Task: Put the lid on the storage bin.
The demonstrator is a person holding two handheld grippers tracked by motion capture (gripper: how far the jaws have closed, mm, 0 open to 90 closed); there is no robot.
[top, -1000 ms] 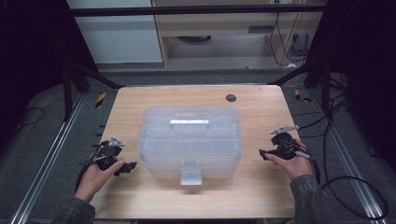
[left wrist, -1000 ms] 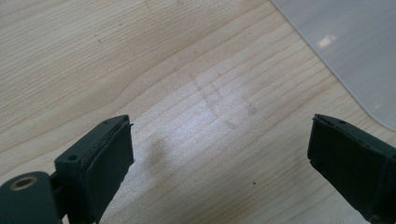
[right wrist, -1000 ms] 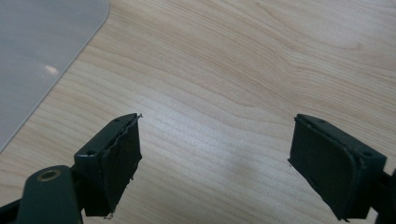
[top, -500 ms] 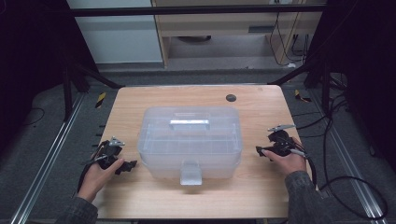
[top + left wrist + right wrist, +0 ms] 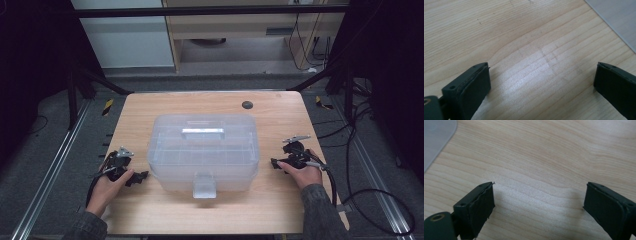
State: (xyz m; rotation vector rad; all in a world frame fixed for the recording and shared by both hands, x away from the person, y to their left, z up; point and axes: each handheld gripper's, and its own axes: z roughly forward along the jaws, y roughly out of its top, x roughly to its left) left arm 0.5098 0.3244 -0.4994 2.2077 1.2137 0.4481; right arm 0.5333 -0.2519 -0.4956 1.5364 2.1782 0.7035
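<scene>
High view shows the clear box [image 5: 202, 152] between the left gripper [image 5: 141, 177] and right gripper [image 5: 274, 162], both spread, probably ready to grasp its sides.

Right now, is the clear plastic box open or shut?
Shut. The lid sits flat on the box, and the front latch hangs down over its front.

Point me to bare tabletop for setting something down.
Widest free strip: behind the clear box, up to the far edge and the small dark disc. Front edge either side of the latch is also bare. Crowded beside the box: left gripper, right gripper.
</scene>
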